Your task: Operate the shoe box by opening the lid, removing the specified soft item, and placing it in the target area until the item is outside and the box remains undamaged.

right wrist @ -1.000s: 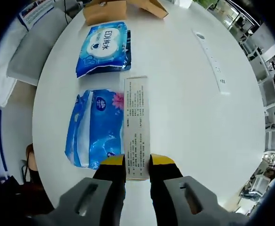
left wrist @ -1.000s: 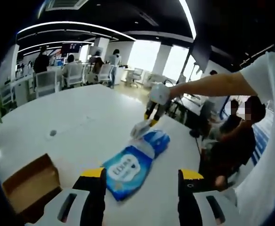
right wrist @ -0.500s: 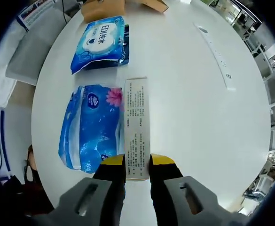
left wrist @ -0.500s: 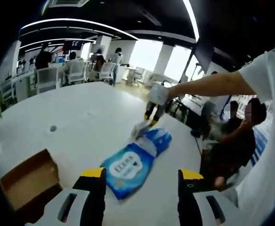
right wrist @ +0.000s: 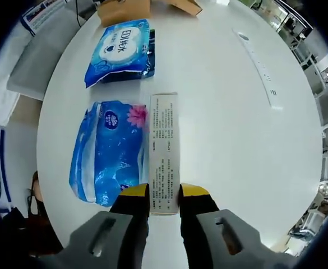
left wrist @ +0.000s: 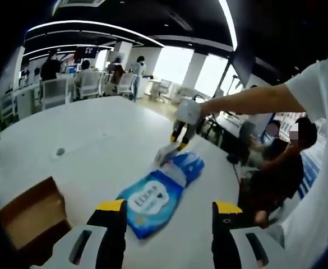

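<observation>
Shoe box (left wrist: 26,216) sits open at the table (right wrist: 220,112) edge, lower left in the left gripper view; its cardboard also shows at the top of the right gripper view. Right gripper (right wrist: 164,193) is clamped on a slim printed carton (right wrist: 164,151), which lies against a blue soft pack (right wrist: 107,151); a second blue pack (left wrist: 152,202) lies nearer the box. Left gripper (left wrist: 166,216) hovers, jaws apart, empty. Judged step: placing; next, release the carton. Box interior is cut off; whether the carton touches the table is unclear.

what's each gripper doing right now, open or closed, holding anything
Left gripper: open, holding nothing, above the table.
Right gripper: closed on the end of the slim printed carton, beside the blue tissue pack.
</observation>
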Motion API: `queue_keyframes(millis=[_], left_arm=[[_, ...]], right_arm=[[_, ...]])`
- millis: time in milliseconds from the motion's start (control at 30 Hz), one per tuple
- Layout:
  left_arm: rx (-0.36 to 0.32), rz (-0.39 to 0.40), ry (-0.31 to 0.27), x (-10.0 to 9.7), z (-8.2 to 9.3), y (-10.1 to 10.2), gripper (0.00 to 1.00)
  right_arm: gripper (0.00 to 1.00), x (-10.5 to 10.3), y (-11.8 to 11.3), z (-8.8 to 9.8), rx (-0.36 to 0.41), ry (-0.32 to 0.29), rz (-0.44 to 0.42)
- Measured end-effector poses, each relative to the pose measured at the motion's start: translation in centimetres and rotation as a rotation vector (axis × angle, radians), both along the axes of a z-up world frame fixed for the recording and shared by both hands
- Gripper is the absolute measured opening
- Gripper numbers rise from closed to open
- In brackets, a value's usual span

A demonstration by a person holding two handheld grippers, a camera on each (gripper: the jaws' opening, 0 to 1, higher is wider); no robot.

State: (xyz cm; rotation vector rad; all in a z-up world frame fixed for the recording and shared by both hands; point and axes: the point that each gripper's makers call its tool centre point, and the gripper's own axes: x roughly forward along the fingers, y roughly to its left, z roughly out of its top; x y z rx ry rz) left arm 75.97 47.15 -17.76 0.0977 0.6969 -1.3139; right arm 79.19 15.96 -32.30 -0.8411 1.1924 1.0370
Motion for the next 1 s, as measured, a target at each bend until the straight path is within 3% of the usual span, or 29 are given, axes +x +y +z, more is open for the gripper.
queue_keyframes(millis=[100, 200, 433, 667, 1000], left_arm=[[0.003, 0.003, 0.003, 0.0, -0.1, 0.1, 0.62], [0.002, 0.006, 0.002, 0.0, -0.1, 0.2, 0.62], [-0.002, 0.012, 0.002, 0.0, -0.1, 0.2, 0.62], [-0.014, 0.016, -0.007, 0.0, 0.3, 0.5, 0.62], [-0.044, 0.031, -0.035, -0.7, 1.8, 1.9, 0.62]], right_arm=[[0.19, 0.0, 0.0, 0.0, 0.003, 0.002, -0.002], [0.28, -0.2, 0.3, -0.1, 0.021, 0.022, -0.025], [0.3, 0.4, -0.1, 0.4, 0.005, -0.002, -0.019], [0.37, 0.8, -0.4, 2.0, -0.011, -0.035, -0.05], [0.46, -0.2, 1.1, 6.0, 0.0, -0.08, -0.103]])
